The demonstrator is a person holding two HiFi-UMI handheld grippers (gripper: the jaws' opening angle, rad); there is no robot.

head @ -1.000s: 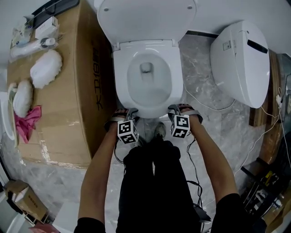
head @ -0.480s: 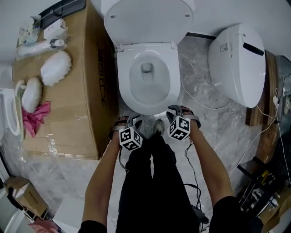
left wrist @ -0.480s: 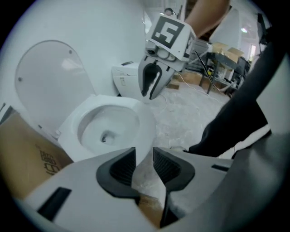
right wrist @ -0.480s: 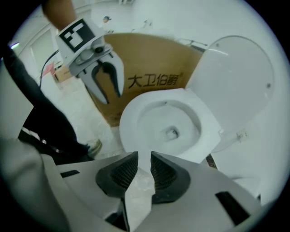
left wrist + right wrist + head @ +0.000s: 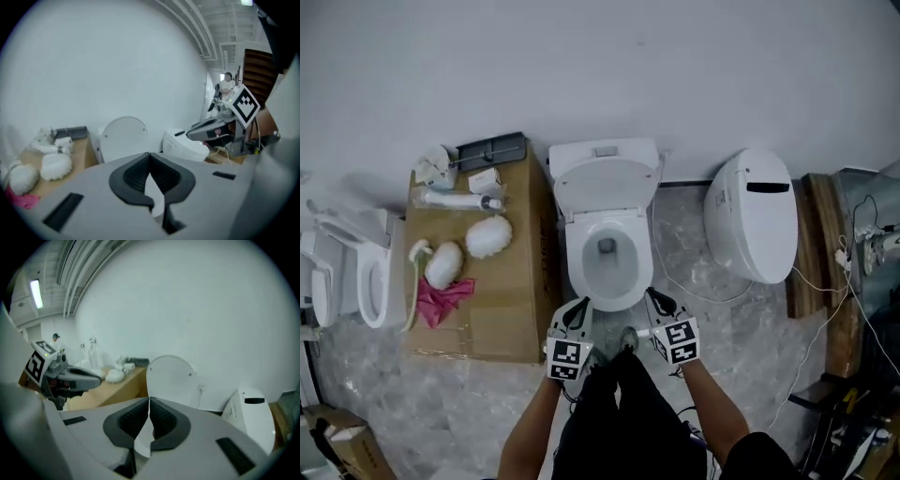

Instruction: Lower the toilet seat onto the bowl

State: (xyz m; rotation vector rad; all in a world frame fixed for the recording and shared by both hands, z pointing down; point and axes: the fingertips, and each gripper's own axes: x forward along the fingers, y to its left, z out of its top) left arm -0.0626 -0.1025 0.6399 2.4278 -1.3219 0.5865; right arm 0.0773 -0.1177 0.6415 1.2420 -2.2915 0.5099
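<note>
- Rising with the person since a second ago, the left gripper (image 5: 577,309) and right gripper (image 5: 660,304) have just closed, jaws together on nothing, short of the bowl's (image 5: 577,264) front rim.
- Beyond, the toilet seat (image 5: 607,187) stands upright at the bowl's back edge, so lowering has not begun.

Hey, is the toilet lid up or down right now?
Up. The lid stands raised at the back, and the bowl lies open below it; both gripper views show it upright.
</note>
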